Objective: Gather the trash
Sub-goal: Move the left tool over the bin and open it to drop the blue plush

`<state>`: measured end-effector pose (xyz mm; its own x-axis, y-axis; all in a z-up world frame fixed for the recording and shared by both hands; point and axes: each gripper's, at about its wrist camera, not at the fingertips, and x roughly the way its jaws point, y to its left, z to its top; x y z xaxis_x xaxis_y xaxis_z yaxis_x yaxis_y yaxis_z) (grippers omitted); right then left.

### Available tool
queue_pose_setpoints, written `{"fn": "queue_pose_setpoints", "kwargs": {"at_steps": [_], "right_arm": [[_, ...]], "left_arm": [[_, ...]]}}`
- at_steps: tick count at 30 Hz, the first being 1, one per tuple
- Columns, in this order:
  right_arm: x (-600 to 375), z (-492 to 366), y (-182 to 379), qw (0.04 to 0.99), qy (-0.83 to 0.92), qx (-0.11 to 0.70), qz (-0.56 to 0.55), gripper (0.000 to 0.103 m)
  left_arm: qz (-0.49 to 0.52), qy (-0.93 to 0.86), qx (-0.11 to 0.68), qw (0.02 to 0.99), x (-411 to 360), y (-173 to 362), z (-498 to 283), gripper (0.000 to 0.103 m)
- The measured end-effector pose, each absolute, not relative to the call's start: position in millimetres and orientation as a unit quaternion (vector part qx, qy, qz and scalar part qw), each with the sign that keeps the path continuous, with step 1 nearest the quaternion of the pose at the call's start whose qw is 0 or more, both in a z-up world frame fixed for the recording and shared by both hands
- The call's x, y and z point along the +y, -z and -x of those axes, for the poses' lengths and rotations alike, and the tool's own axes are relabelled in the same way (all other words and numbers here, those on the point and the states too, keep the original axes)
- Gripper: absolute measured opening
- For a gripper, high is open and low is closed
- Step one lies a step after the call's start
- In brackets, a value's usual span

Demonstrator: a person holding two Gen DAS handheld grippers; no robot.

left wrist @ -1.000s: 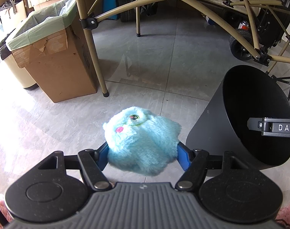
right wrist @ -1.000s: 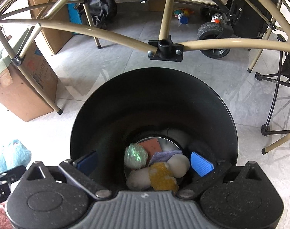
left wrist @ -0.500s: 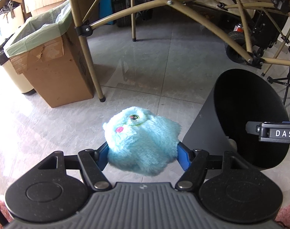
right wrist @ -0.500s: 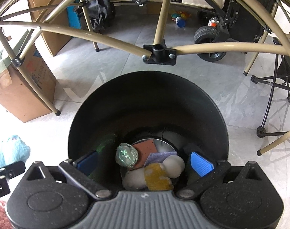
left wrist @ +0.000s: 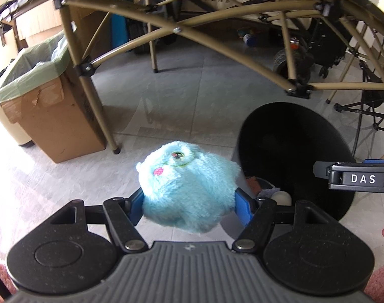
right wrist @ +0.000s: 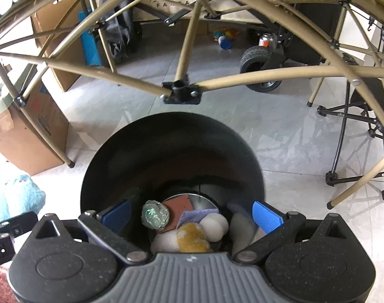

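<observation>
I held the left hand-held gripper (left wrist: 189, 208) pinching one pale blue plush toy (left wrist: 188, 185) by its flanks, both blue pads (left wrist: 241, 208) pressed into the fur, so that the toy hung clear of the tiled floor (left wrist: 166, 96) just beside the rim of the black bin (left wrist: 293, 151); I judged this placed it for a drop into the mouth. My right hand-held gripper (right wrist: 190, 214) stood spread and empty, its two fingers (right wrist: 264, 216) reaching over the bin's near rim; whether they touched the wall I could not tell. Inside the black bin (right wrist: 171, 156) I counted roughly five or six pieces: one crumpled foil ball (right wrist: 155, 214), one reddish pad (right wrist: 180, 207), one purple pad (right wrist: 197, 214), one white ball (right wrist: 214, 227) and one white-and-yellow plush (right wrist: 184, 240). One lined cardboard box (left wrist: 48, 116) stood well apart, behind a leg of the tan frame (left wrist: 91, 96).
</observation>
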<state>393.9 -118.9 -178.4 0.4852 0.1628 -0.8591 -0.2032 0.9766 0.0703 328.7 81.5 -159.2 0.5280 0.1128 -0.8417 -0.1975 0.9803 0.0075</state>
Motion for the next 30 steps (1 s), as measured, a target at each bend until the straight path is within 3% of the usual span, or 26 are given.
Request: {"fn": "queue_pose_setpoints", "kwargs": {"at_steps": [30], "right_arm": [[-236,-390,167,0.881,-0.024,0.466,-0.073,0.103]], "left_arm": [[-0.017,0.002,0.492,0.87,-26,162,-368,0.071]]}}
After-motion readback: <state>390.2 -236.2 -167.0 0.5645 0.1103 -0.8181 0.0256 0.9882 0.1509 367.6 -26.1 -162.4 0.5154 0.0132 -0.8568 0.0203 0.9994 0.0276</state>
